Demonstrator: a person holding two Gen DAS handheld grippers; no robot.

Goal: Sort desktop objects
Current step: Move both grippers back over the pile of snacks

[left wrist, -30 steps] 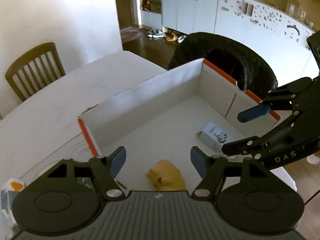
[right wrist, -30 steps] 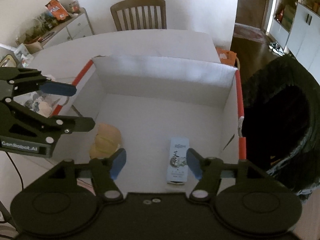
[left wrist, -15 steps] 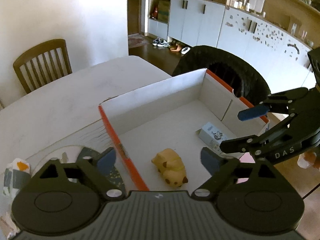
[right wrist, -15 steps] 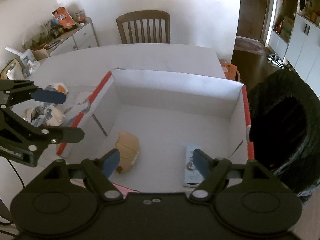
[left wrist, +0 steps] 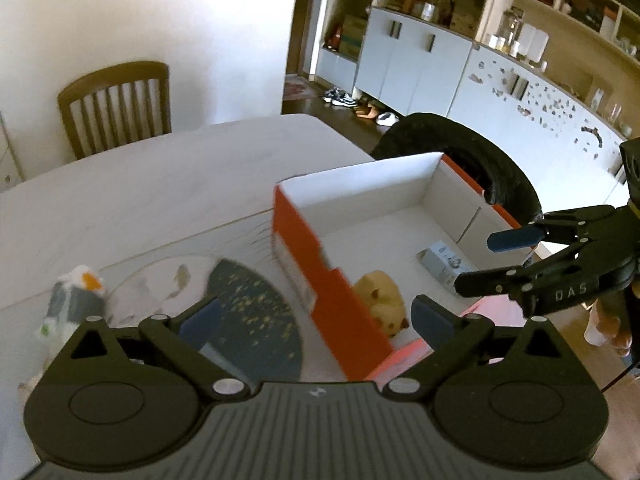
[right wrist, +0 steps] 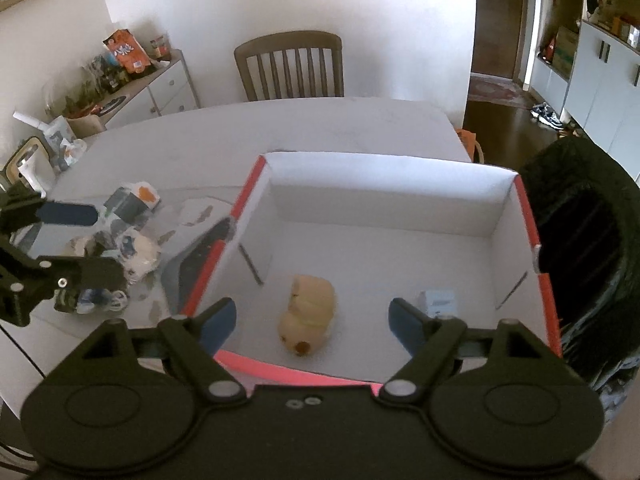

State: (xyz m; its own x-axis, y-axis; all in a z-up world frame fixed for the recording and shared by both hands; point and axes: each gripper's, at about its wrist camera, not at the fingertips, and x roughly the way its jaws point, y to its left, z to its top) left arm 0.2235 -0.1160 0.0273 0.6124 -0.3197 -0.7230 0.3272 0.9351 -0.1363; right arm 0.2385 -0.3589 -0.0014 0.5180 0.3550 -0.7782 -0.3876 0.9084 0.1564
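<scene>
Right wrist view shows me the right gripper [right wrist: 310, 320] above the near rim of the orange-edged box [right wrist: 390, 196], its jaws opening with nothing gripped; the yellow plush toy [right wrist: 308, 314] and a small pale carton [right wrist: 438, 302] lie on the box floor below. My left gripper [left wrist: 316, 316] is spread wide and empty, straddling the box's left wall over the desk [left wrist: 160, 184].

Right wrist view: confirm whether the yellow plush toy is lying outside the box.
No, the yellow plush toy lies on the floor inside the box, near its front wall.
</scene>
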